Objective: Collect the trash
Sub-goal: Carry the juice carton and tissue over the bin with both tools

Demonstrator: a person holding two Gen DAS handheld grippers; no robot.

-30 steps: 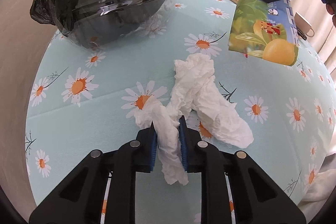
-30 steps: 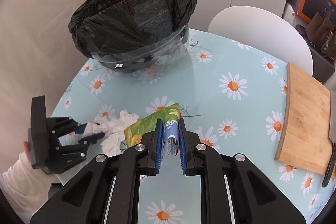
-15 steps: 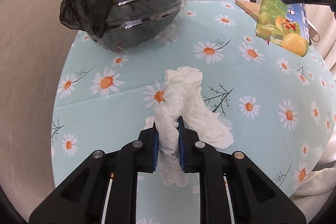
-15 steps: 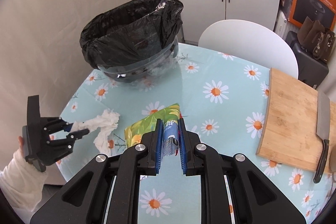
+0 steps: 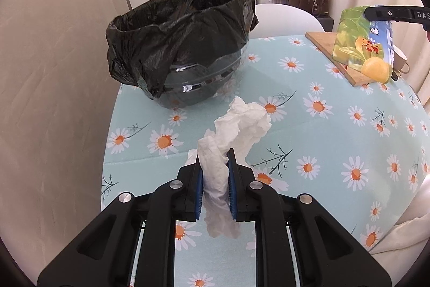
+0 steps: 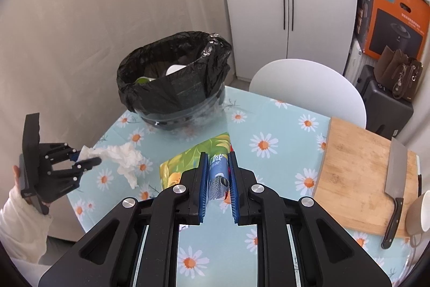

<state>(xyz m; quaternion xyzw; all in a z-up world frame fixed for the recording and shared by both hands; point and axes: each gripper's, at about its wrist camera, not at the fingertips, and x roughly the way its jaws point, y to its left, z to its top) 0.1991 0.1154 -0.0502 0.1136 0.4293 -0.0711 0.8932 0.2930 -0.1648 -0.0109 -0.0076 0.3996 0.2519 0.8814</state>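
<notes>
Both grippers we see clamped on trash: our left gripper (image 5: 215,179) pinches a crumpled tissue (image 5: 236,128) between its blue pads, the paper hanging clear above the table (image 5: 336,152) near its left edge, and our right gripper (image 6: 217,174) has its jaws closed tight on a green wrapper (image 6: 188,158) printed with lemons, also held off the cloth, nearer the table's middle. Largest on the daisy-print table is the bin (image 6: 174,88), lined with a black bag and standing at the far left edge, with something white and something green inside it. Next comes the board (image 6: 357,179) along the right edge, a cleaver (image 6: 395,184) lying on it. We make out a mug (image 6: 419,214) just beside the board at the right edge.
</notes>
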